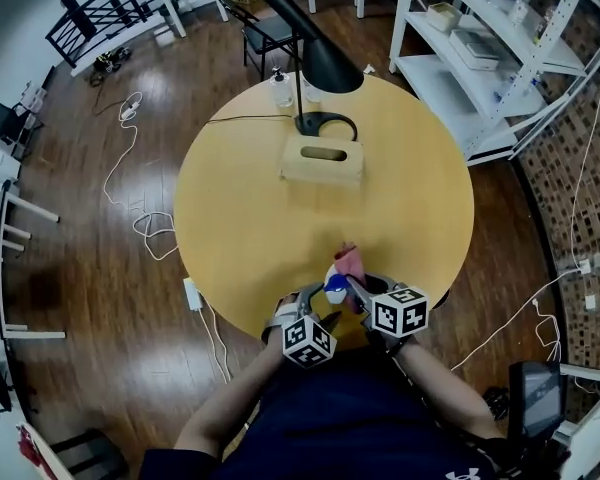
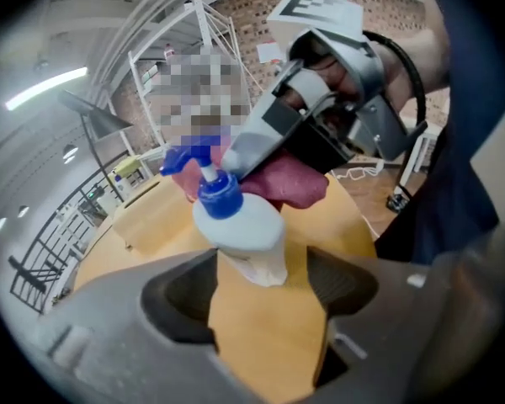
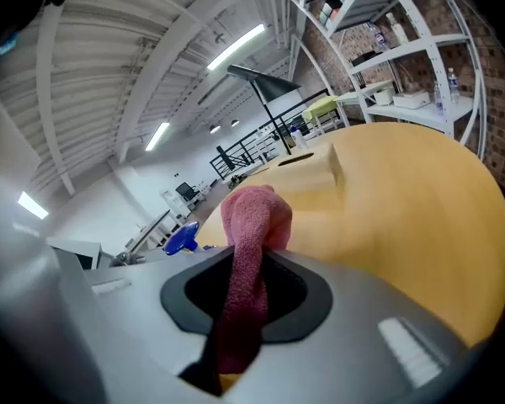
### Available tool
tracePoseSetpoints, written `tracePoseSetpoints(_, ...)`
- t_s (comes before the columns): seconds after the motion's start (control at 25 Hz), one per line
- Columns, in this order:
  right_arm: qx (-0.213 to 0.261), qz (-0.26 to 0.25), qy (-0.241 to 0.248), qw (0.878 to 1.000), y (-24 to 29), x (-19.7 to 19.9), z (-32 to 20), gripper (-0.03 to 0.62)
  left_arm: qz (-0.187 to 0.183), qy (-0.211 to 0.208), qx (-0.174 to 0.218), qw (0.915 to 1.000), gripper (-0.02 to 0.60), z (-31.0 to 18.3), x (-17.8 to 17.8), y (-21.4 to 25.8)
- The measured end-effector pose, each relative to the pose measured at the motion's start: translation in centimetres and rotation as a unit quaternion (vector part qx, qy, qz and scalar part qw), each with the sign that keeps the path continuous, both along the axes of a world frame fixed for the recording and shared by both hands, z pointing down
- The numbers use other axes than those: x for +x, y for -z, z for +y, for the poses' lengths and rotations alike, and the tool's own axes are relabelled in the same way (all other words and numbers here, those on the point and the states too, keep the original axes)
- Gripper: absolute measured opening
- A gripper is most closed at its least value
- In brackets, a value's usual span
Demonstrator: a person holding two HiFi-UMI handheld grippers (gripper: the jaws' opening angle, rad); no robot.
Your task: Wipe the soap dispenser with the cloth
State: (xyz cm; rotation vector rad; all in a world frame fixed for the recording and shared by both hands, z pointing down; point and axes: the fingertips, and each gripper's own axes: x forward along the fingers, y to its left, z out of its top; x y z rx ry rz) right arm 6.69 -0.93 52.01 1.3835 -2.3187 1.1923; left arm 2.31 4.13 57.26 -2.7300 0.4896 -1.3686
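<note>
White plastic soap dispenser with blue pump (image 2: 238, 225) stands on the round yellow worktop (image 1: 240, 218) between the parted left tongs (image 2: 265, 289), unpinched. The right tongs (image 3: 246, 293), clamped on the pink terry cloth (image 3: 252, 217), are at its far side.

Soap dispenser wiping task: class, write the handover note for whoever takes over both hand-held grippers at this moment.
The left hand-held gripper is open, with its jaws on either side of the soap dispenser base and not clamping it.
The right hand-held gripper is shut on the pink cloth, which lies against the dispenser's upper part.
The dispenser is near the table's near edge.
Done: cloth brought to the dispenser. How much has been wiped can't be told.
Left: probably wiping the body.
</note>
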Motion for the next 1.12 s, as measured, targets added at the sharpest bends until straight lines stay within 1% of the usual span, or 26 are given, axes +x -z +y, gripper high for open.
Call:
tracePoseSetpoints(0.08, -0.001, -0.003, -0.001, 1.0, 0.4, 0.3, -0.1, 0.074, 0.003, -0.018, -0.006, 0.9998, 0.379, 0.0, 0.2, 1.2)
tracePoseSetpoints(0.16, 0.013, -0.004, 0.003, 1.0, 1.7, 0.5, -2.1, 0.074, 0.013, -0.033, -0.004, 0.9994, 0.403, -2.0, 0.6, 3.7)
tracePoseSetpoints(0.24, 0.023, -0.01, -0.002, 1.0, 2.9, 0.6, -3.5, 0.074, 0.023, -0.048, -0.02, 0.9984, 0.403, -3.1, 0.6, 6.0)
tracePoseSetpoints(0.32, 0.014, -0.02, -0.014, 1.0, 3.1, 0.8, -2.7, 0.074, 0.035, -0.056, -0.046, 0.9968, 0.401, -2.4, 0.4, 7.6)
tracePoseSetpoints(0.44, 0.003, -0.039, -0.021, 0.999, 3.0, 1.0, -1.4, 0.074, 0.06, -0.052, -0.066, 0.9947, 0.393, -2.4, 0.5, 9.0)
tracePoseSetpoints(0.52, 0.005, -0.053, -0.02, 0.998, 3.3, 1.0, -1.0, 0.074, 0.074, -0.044, -0.081, 0.993, 0.376, -3.1, 0.8, 9.1)
tracePoseSetpoints(0.6, 0.006, -0.068, -0.011, 0.998, 3.6, 0.7, -0.5, 0.074, 0.077, -0.041, -0.096, 0.9915, 0.354, -3.5, 0.9, 8.6)
tracePoseSetpoints(0.64, 0.005, -0.076, -0.002, 0.997, 3.7, 0.4, -0.1, 0.074, 0.074, -0.04, -0.098, 0.9916, 0.325, -3.6, 1.0, 8.2)
tracePoseSetpoints(0.68, 0.002, -0.081, 0.011, 0.997, 3.7, -0.1, 0.3, 0.074, 0.069, -0.038, -0.095, 0.9924, 0.278, -3.7, 1.0, 7.8)
tracePoseSetpoints(0.72, -0.003, -0.083, 0.025, 0.996, 3.6, -0.5, 0.9, 0.074, 0.066, -0.034, -0.089, 0.9933, 0.19, -3.9, 1.0, 7.6)
tracePoseSetpoints(0.76, -0.009, -0.083, 0.041, 0.996, 3.5, -1.0, 1.7, 0.074, 0.067, -0.027, -0.085, 0.9937, 0.164, -4.0, 1.0, 7.5)
tracePoseSetpoints(0.84, -0.02, -0.078, 0.064, 0.995, 3.1, -1.7, 3.2, 0.074, 0.076, -0.011, -0.084, 0.9935, 0.149, -4.0, 1.0, 7.6)
tracePoseSetpoints(0.92, -0.025, -0.074, 0.063, 0.995, 2.5, -1.8, 3.4, 0.074, 0.084, -0.001, -0.081, 0.9932, 0.15, -4.1, 0.8, 7.6)
tracePoseSetpoints(1.04, -0.024, -0.059, 0.035, 0.997, 1.4, -1.0, 0.6, 0.074, 0.08, 0.01, -0.083, 0.9932, 0.15, -4.3, 0.4, 7.4)
tracePoseSetpoints(1.12, -0.021, -0.059, 0.03, 0.998, 1.3, -0.8, -1.7, 0.074, 0.077, 0.012, -0.086, 0.9933, 0.152, -4.4, 0.3, 7.4)
